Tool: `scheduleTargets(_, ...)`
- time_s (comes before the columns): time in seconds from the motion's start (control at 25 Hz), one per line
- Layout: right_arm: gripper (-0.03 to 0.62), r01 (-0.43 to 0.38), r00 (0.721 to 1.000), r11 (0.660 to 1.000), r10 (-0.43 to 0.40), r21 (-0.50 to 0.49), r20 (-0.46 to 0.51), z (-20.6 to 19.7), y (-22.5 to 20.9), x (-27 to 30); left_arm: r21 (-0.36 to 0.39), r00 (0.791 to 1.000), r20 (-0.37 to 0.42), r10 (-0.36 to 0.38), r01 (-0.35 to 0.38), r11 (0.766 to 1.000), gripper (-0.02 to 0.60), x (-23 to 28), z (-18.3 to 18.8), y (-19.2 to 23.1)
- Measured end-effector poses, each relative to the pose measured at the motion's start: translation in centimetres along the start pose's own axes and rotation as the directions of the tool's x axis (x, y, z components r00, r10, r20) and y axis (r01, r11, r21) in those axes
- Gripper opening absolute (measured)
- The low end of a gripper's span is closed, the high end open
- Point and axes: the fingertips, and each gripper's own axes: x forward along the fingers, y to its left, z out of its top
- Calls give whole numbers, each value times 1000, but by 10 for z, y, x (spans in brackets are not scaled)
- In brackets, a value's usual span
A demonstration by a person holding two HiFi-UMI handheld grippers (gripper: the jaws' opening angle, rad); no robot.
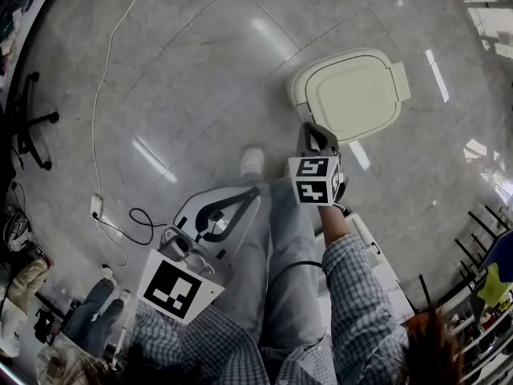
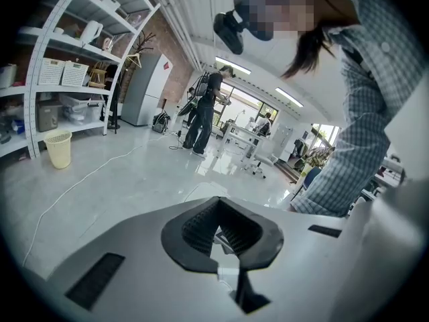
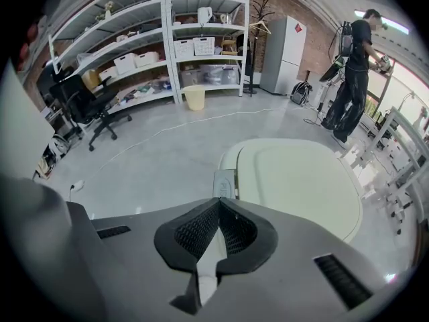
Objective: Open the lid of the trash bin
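Ribbed black jaws of the left gripper are seen pressed together, empty, well back from the trash bin. At the front edge of its smooth, cream, rounded lid, the right gripper is held closed, empty. The lid is shut and the contents are hidden.

Open floor around bin, seemingly

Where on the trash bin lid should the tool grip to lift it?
Grip the small tab jutting from the lid's near edge, approaching from the right tool's side. The closed lid lies flat, with no other lip showing; the jaws, now together, must open first.
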Motion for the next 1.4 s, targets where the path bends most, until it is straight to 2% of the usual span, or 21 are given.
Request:
scheduleTargets(0.36, 18, 45, 999, 999, -45, -20, -31, 0, 2, 1, 8, 1000, 2, -8, 8, 1000, 5, -2, 2, 0)
scheduleTargets(0.84, 18, 135, 990, 988, -132, 69, -45, 1, -3, -2, 16, 1000, 5, -9, 9, 1000, 5, -8, 2, 0)
scheduleTargets(1.04, 18, 125, 992, 990, -123, 67, -35, 2, -4, -2, 15, 1000, 7, -9, 9, 1000, 5, -8, 1, 0)
scheduleTargets(1.4, 18, 95, 994, 980, -103, 176, 39, 11, -22, -18, 17, 1000, 11, -3, 2, 1000, 5, -10, 4, -5)
